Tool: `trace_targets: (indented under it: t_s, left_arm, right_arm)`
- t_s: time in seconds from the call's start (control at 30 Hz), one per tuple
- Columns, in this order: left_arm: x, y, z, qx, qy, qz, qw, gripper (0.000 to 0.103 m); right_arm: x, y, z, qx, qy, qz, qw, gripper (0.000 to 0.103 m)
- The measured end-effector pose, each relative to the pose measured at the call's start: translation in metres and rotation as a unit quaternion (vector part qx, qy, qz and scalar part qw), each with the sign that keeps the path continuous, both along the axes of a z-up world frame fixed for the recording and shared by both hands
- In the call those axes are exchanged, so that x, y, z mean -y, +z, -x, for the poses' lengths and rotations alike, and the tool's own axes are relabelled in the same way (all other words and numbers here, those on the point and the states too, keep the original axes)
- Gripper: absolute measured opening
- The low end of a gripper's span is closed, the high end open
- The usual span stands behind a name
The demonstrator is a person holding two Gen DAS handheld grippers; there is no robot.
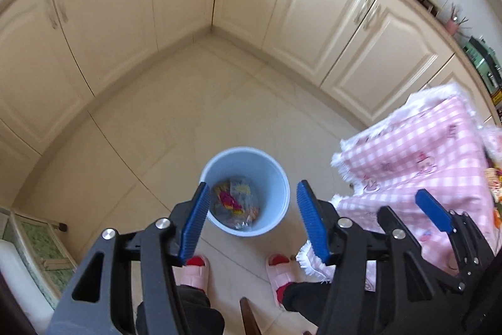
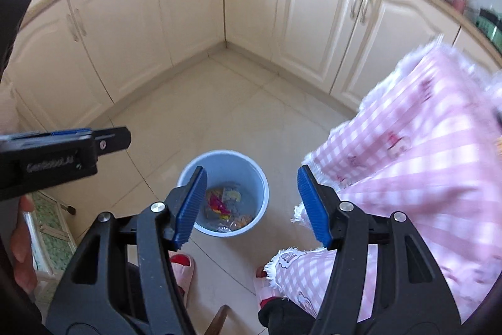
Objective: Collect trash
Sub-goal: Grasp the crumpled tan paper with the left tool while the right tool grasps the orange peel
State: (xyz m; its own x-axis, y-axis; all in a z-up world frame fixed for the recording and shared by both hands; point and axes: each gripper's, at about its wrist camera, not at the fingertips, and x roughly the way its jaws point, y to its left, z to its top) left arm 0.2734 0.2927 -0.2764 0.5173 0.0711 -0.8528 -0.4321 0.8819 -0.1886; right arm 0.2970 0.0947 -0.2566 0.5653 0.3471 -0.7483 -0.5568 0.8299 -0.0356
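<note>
Both the left gripper (image 1: 252,217) and right gripper (image 2: 251,203) hover w/ fingers released and empty above the blue bin (image 1: 276,171) on the floor, near the pink-check cloth (image 2: 423,146), where the wrappers (image 1: 233,203) lie, prob. light, crinkly, slippery, best pinched at an edge.

Bucket (image 1: 276,175): pale blue
Trash (image 1: 233,203): magenta, yellow, orange wrappers
Tablecloth (image 1: 423,153): pink-and-white gingham, white fringe
Cabinets (image 1: 313,5): cream
Floor (image 1: 175,121): beige tile
Slippers (image 1: 193,272): pink
Gripper pads (image 1: 196,225): ribbed blue
</note>
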Motion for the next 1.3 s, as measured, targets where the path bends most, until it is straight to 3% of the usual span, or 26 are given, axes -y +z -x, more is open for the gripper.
trace_targets:
  t_s: [0.17, 0.37, 0.5, 0.67, 0.83, 1.13, 1.27, 1.3]
  left_arm:
    - [0.028, 0.058, 0.021, 0.065, -0.016, -0.009, 0.9977, 0.061]
    - [0.105, 0.105, 0.023, 0.117, -0.113, -0.02, 0.9865, 0.063]
    - [0.155, 0.109, 0.018, 0.117, -0.165, -0.01, 0.9793, 0.063]
    - [0.21, 0.101, 0.011, 0.103, -0.219, -0.01, 0.9701, 0.063]
    - [0.242, 0.089, 0.004, 0.085, -0.253, -0.011, 0.9637, 0.063]
    - [0.26, 0.083, -0.019, 0.071, -0.261, -0.018, 0.9626, 0.063]
    - [0.266, 0.076, -0.035, 0.06, -0.264, -0.02, 0.9624, 0.063]
    - [0.268, 0.075, -0.038, 0.058, -0.265, -0.02, 0.9623, 0.063]
  right_arm:
    - [0.05, 0.066, 0.028, 0.042, -0.029, -0.051, 0.997, 0.06]
    - [0.135, 0.114, 0.053, 0.113, -0.101, -0.065, 0.986, 0.064]
    - [0.192, 0.108, 0.051, 0.1, -0.156, -0.067, 0.981, 0.065]
    - [0.246, 0.08, 0.035, 0.037, -0.209, -0.08, 0.974, 0.065]
    - [0.258, 0.064, 0.024, -0.012, -0.208, -0.093, 0.974, 0.065]
    - [0.254, 0.049, -0.015, -0.038, -0.197, -0.06, 0.978, 0.063]
    - [0.255, 0.049, -0.023, -0.034, -0.19, -0.052, 0.98, 0.031]
    - [0.257, 0.049, -0.026, -0.034, -0.186, -0.055, 0.98, 0.031]
